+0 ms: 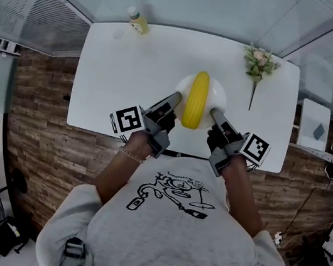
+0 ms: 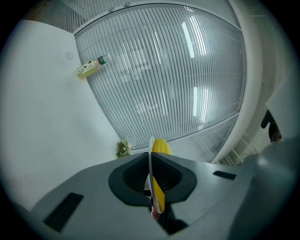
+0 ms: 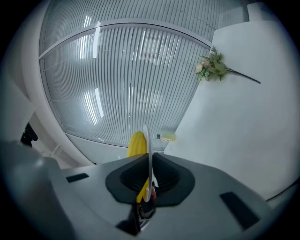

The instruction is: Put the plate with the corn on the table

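Ribbed glass walls (image 1: 21,14) close in a small room with a wooden plank floor (image 1: 45,133). A white table (image 1: 119,76) fills the upper middle of the head view. A person in a grey printed T-shirt (image 1: 167,237) stands at its near edge, filling the lower part of the frame.

The left gripper (image 1: 173,102) and the right gripper (image 1: 214,113) reach in from either side of a white plate (image 1: 216,99). The plate sits over the table's middle, close to the near edge; whether it rests on the surface or hangs just above it cannot be told. Each gripper view shows the plate's thin rim edge-on, pinched between that gripper's dark fingers (image 2: 126,178), which stand narrow on it.

A yellow corn (image 1: 195,99) lies lengthwise across the plate, between the two grippers. A flower sprig (image 1: 259,64) lies at the table's upper right corner, and a small bottle (image 1: 137,21) lies at its upper left.
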Demonstrator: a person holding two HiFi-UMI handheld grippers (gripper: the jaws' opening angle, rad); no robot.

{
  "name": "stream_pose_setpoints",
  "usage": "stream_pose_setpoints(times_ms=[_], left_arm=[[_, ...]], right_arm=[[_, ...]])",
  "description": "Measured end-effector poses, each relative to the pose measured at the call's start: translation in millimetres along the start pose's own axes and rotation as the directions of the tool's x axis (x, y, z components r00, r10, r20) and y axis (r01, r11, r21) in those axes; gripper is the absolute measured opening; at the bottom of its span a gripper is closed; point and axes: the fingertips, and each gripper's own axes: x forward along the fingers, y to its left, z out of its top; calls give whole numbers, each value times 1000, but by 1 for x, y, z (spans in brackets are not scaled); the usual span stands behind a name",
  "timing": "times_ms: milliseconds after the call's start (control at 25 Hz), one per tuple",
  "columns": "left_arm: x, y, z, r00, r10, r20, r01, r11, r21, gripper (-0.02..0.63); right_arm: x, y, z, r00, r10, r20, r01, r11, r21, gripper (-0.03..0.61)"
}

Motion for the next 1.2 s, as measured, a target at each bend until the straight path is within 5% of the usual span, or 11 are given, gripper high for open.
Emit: stream_pose_setpoints(times_ms=[1200], left_arm=[[4,106,0,987,42,-157,-44,999,-11,26]], right_arm=[[50,-88,-20,993,-114,-30,115,993,24,21]])
